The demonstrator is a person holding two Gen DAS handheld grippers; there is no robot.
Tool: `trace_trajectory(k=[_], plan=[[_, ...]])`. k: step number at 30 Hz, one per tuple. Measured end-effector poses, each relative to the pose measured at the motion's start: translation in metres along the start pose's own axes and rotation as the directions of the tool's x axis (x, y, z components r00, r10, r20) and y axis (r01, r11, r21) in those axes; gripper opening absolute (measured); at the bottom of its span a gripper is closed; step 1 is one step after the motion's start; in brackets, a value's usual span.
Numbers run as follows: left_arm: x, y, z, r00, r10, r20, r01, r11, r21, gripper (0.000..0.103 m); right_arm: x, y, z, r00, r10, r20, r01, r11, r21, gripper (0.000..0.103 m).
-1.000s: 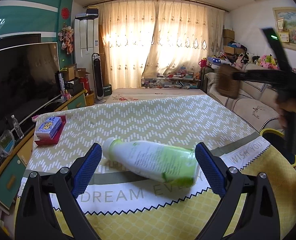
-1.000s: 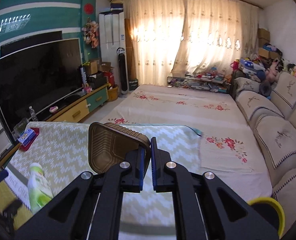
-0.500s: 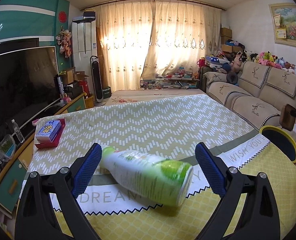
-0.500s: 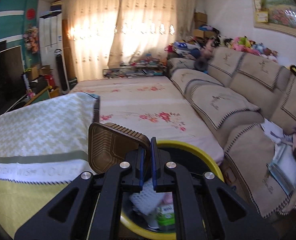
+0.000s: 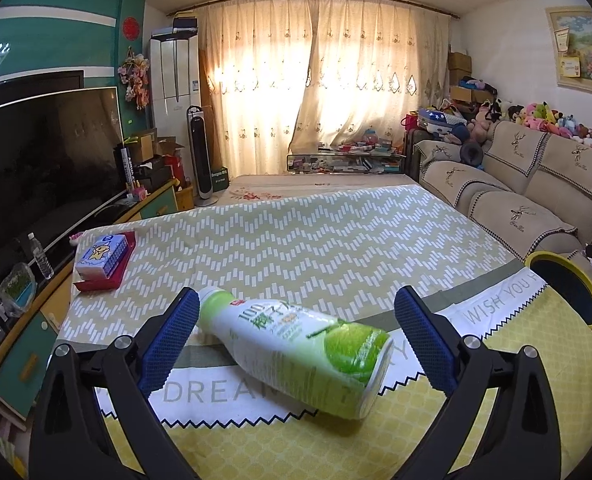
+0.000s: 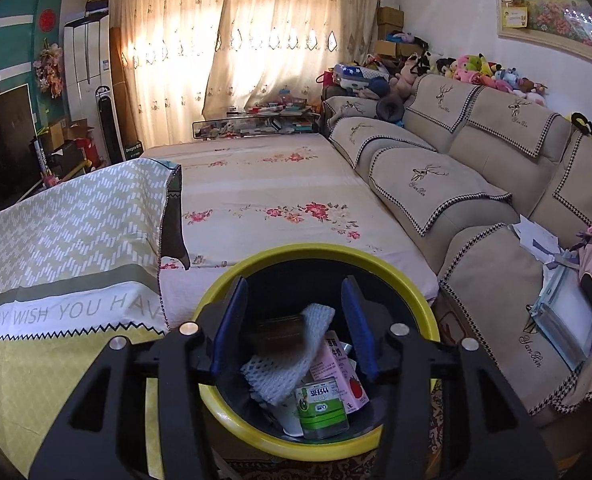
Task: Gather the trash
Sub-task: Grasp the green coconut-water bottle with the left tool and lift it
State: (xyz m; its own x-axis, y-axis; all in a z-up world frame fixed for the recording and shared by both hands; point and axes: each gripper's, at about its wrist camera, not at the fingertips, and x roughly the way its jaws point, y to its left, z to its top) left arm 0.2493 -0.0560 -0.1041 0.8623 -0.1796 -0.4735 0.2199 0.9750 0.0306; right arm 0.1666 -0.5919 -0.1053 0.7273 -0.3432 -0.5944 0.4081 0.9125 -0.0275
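My right tongs [image 6: 296,320] hang over the yellow-rimmed trash bin [image 6: 424,300], pointing down into it. Jaws have just been opening and now stand apart; the brown tray [image 6: 274,334] is blurred, between the blue pads but touching neither, right above the white foam net [image 6: 288,360]. Pink carton [image 6: 342,376] and green-labelled can [image 6: 322,408] lie in the bin at the near side.

Left tongs [image 5: 296,332] released, jaws wide, hovering low over the surface [image 5: 296,240]. The green-and-white bottle [image 5: 300,350] lies on its side between the pads, cap end far-left next to the left pad, base near-right, clear gap to the right pad. Whether the cap touches the left pad I can't tell. It looks slightly blurred.

Bottle sits over the white lettered band of the cloth, well in from the edges. Open cloth beyond it; the tissue box [image 5: 102,258] on its red holder [image 5: 112,276] sits near the far-left edge. From the left view the bin [image 5: 564,284] stands off the right edge of the surface, by the sofa [image 5: 528,208]. Bed [image 6: 264,200] lies beyond the bin.
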Motion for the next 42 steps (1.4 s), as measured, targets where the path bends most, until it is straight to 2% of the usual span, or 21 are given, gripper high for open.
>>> trace_trajectory(k=[7,15,22,25,33,37,39,42], plan=[[0.014,-0.006,-0.003,0.995,0.000,-0.102,-0.002,1.000,-0.021,0.097,-0.010,-0.006,0.001,1.000,0.025,0.011,-0.025,0.999,0.025,0.047],[0.036,-0.018,-0.011,0.968,0.070,-0.241,-0.085,0.995,-0.053,0.097,-0.013,-0.014,-0.002,0.997,0.079,0.023,-0.080,0.995,0.063,0.049],[0.038,-0.016,-0.015,0.953,0.135,-0.271,-0.161,0.984,-0.075,0.097,-0.006,-0.022,-0.007,0.992,0.123,0.014,-0.124,0.988,0.096,0.050],[0.027,-0.008,-0.018,0.955,0.149,-0.255,-0.176,0.981,-0.085,0.097,-0.004,-0.024,-0.009,0.991,0.135,0.012,-0.135,0.985,0.107,0.050],[-0.006,0.027,-0.036,0.938,0.229,-0.261,-0.264,0.958,-0.108,0.097,-0.003,-0.019,-0.009,0.986,0.168,0.009,-0.168,0.980,0.109,0.050],[-0.013,0.039,-0.042,0.940,0.215,-0.265,-0.261,0.953,-0.155,0.097,-0.005,-0.012,-0.007,0.983,0.185,0.016,-0.185,0.977,0.102,0.050],[-0.012,0.039,-0.042,0.935,0.227,-0.274,-0.275,0.949,-0.153,0.097,-0.008,-0.008,-0.007,0.981,0.193,0.017,-0.194,0.976,0.094,0.050],[-0.008,0.042,-0.045,0.932,0.207,-0.297,-0.266,0.948,-0.175,0.097,-0.011,-0.006,-0.006,0.980,0.199,0.021,-0.200,0.976,0.082,0.051]])
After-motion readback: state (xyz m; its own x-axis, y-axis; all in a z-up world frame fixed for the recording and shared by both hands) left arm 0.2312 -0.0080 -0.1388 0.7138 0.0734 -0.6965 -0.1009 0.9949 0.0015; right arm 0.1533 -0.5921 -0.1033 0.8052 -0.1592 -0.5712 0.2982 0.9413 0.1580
